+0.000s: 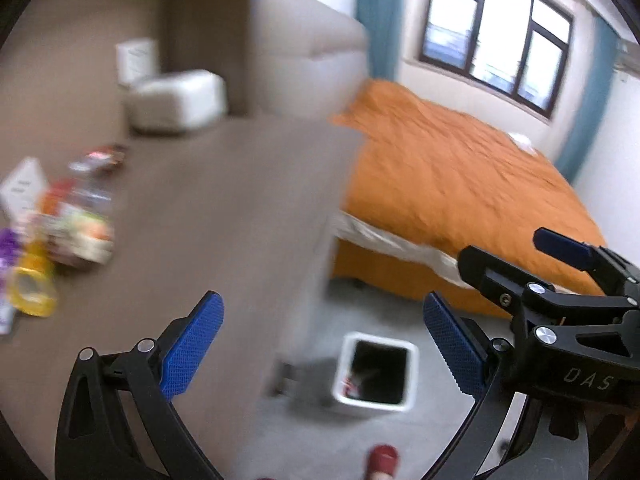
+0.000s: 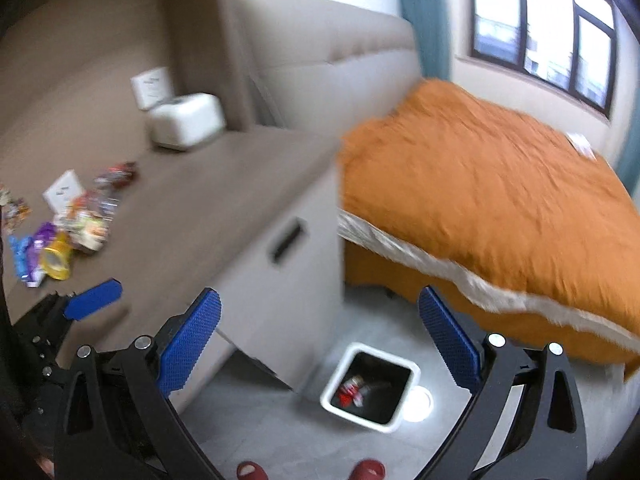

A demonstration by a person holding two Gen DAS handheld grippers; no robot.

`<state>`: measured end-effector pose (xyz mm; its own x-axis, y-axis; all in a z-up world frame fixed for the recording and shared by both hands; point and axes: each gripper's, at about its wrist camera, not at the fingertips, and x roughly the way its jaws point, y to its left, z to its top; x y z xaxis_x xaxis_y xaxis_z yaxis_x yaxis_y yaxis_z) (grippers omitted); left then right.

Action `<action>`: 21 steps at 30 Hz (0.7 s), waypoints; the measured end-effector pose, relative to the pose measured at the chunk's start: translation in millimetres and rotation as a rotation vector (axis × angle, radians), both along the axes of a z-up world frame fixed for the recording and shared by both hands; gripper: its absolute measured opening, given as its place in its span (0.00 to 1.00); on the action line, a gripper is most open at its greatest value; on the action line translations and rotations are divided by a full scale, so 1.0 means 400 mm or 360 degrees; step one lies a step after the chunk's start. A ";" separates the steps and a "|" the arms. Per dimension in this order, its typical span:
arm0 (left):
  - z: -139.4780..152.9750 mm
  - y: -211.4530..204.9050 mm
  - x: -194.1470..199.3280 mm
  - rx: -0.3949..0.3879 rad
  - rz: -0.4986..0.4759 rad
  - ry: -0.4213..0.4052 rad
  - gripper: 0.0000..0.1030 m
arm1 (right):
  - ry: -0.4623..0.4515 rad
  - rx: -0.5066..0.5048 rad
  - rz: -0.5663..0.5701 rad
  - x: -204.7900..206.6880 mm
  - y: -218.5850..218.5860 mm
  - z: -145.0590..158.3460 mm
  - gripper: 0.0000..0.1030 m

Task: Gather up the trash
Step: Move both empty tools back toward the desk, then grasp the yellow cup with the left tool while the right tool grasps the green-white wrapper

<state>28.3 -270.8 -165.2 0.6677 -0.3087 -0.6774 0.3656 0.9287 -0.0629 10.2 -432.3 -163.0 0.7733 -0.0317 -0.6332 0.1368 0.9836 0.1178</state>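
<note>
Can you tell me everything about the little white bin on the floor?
The white bin is a small square tub with rounded corners, plastic by the look of it, dark inside. It stands upright and open on the grey floor, between the cabinet and the orange bed. Some red and white wrappers lie inside. Nothing holds it.

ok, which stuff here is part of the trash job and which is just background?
Job:
- wrapper pile on the counter
- yellow tape roll
- white bin on the floor, some trash already inside
- left hand-held gripper, right hand-held gripper, both open and empty

Background:
- white box
- orange bed
- window
</note>
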 end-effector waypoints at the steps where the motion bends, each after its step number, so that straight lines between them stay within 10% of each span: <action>1: 0.014 0.032 0.006 0.0006 0.0043 -0.0019 0.95 | -0.0022 -0.0011 0.0052 0.017 0.036 0.019 0.96; 12: 0.050 0.462 0.128 0.0073 0.0658 -0.0044 0.95 | -0.0069 -0.0155 0.0551 0.212 0.418 0.103 0.95; 21: 0.000 0.529 0.179 0.0055 0.0587 0.0044 0.95 | 0.0126 -0.0120 0.0833 0.376 0.584 0.062 0.95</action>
